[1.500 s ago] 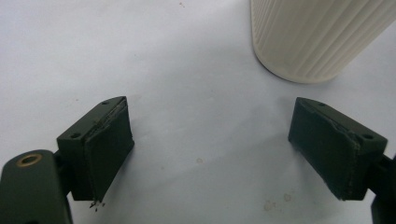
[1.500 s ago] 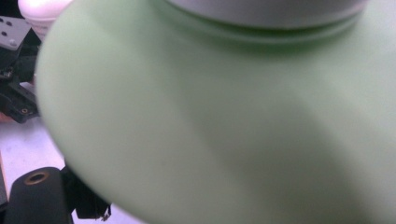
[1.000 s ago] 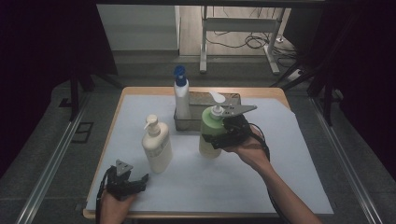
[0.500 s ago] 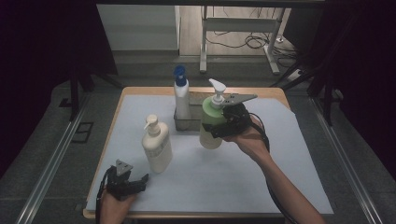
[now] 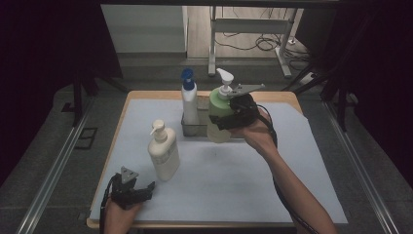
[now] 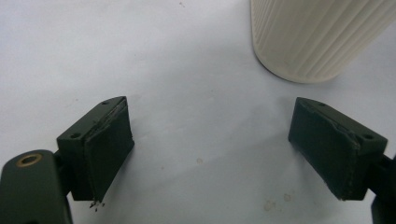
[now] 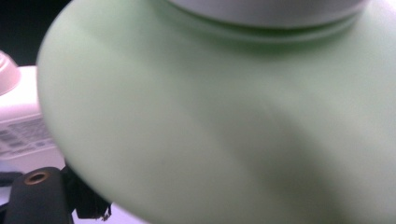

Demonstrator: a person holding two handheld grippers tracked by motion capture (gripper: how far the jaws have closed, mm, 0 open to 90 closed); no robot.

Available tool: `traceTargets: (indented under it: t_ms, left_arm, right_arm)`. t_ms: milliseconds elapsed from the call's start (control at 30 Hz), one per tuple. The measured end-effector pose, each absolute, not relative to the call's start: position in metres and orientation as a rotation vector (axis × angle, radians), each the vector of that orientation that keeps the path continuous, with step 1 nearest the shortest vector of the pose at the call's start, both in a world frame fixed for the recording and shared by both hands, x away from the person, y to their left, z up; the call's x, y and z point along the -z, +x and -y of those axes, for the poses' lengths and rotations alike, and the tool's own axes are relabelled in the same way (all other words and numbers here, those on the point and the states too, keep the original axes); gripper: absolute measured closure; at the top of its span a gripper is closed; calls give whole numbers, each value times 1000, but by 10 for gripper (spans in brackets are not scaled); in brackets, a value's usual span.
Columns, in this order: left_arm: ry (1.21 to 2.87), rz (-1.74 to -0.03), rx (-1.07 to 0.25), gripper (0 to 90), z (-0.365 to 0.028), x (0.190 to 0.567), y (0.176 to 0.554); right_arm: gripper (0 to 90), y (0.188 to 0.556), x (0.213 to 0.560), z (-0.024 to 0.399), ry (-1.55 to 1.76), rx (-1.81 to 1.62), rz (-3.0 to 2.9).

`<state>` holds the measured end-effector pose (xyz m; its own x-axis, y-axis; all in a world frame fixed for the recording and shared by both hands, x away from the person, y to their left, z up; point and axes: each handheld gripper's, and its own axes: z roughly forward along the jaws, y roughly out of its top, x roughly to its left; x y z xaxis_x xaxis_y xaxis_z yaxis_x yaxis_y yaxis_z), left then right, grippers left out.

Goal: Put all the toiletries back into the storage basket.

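A pale green pump bottle (image 5: 218,117) hangs above the white mat, just in front of the grey metal basket (image 5: 191,129); my right gripper (image 5: 225,118) is shut on its body. Up close, the green bottle (image 7: 224,116) bulges over the right gripper's jaws. A white bottle with a blue cap (image 5: 189,100) stands in the basket. A cream pump bottle (image 5: 163,152) stands on the mat at front left. My left gripper (image 5: 141,191) rests near the table's front-left corner, open, nothing between its pads (image 6: 109,144); the cream bottle's ribbed base (image 6: 317,37) lies just beyond them.
The white mat (image 5: 234,185) covers most of the wooden table (image 5: 146,97). Dark floor and metal rails (image 5: 53,165) flank the table. A metal stand and cables (image 5: 243,34) lie on the floor behind it.
My right gripper has lifted the green bottle off the mat and carried it toward the back, up to the basket. The left gripper has stayed where it was.
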<state>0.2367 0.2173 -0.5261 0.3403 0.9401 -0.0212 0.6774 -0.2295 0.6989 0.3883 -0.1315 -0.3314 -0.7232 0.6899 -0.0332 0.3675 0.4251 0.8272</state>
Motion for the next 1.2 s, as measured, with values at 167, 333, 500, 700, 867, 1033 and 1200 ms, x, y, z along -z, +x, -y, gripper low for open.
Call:
traceTargets:
  t_ms: [167,333,500,700,867,1033,1200]
  left_arm:
    - [1991,-1410,-550,132,-217,526,237]
    - [1992,-1410,-550,132,-217,526,237]
    - [1992,-1410,-549,132,-217,526,237]
    - [1992,-1410,-549,131,-217,526,237]
    - [1992,-1410,-549,131,-217,526,237]
    - [1988,-1413,-547,131,-217,526,237]
    - [1990,-1412,-546,131,-217,526,237]
  right_arm:
    - [120,399,329,130,923,-1202,-2297]
    - [120,409,326,129,944,-1192,-2281]
    - [120,420,325,128,962,-1188,-2261]
    - [120,432,327,127,988,-1175,-2239]
    - [120,443,330,126,1005,-1176,-2221]
    - [120,451,335,123,1012,-1162,-2200]
    - [120,459,341,121,1026,-1150,-2189]
